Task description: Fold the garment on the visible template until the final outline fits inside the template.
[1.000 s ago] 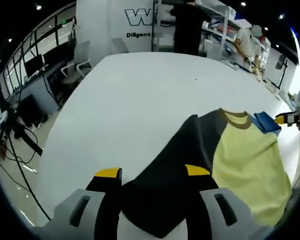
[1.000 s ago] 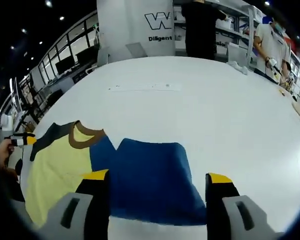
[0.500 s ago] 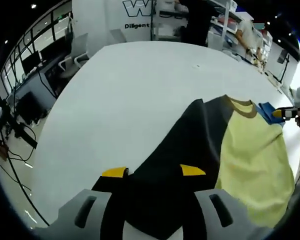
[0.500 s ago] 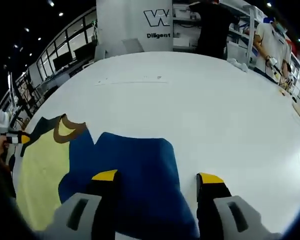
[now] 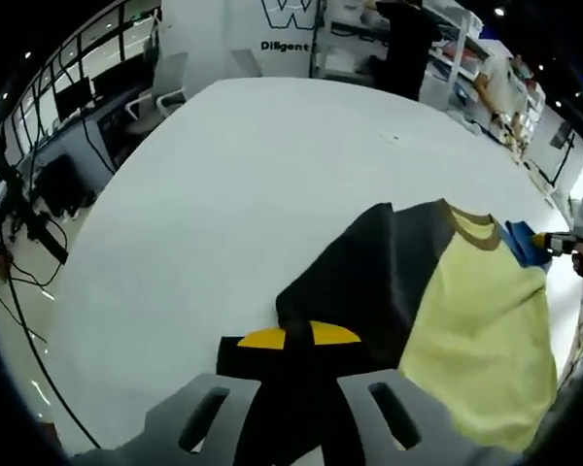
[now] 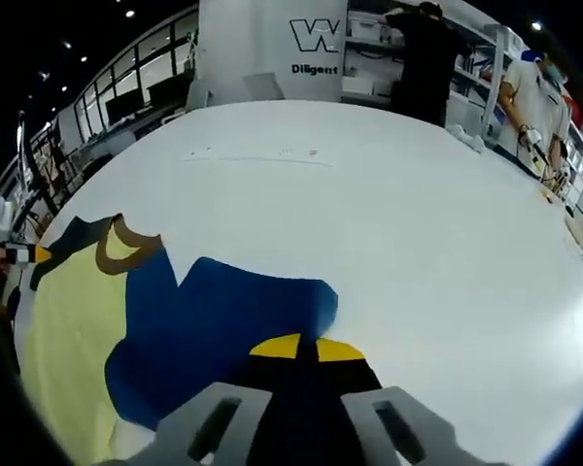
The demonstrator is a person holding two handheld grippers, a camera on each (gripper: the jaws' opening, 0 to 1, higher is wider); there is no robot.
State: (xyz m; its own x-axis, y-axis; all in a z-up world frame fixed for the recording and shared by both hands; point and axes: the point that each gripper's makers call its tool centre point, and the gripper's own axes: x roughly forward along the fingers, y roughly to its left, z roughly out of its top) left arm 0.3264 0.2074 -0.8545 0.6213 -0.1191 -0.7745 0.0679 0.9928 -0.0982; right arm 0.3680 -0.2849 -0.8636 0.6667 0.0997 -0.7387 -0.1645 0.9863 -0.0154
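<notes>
Both claws are pressed together on cloth. In the left gripper view the left gripper [image 5: 288,337] has its yellow tips meeting over the black sleeve [image 5: 355,282] of the garment [image 5: 486,340], so it pinches that sleeve near its outer end. In the right gripper view the right gripper [image 6: 304,348] does the same on the blue sleeve [image 6: 228,316], at its end far from the collar [image 6: 117,248].

From the collar, the garment lies flat on the white table [image 6: 398,204]: a pale yellow body in the middle, the black sleeve to one side and the blue sleeve to the other. I cannot make out a template outline on the table in these views. The faint strip [image 6: 257,155] of marks lies well apart from the collar, further up the table.

I judge the shirt to be light, soft and without stiffness, so it will sag and wrinkle when lifted and may slide on the smooth table. Holding the sleeve ends, as now, seems a good place for bringing each sleeve over the yellow body toward the collar line.
</notes>
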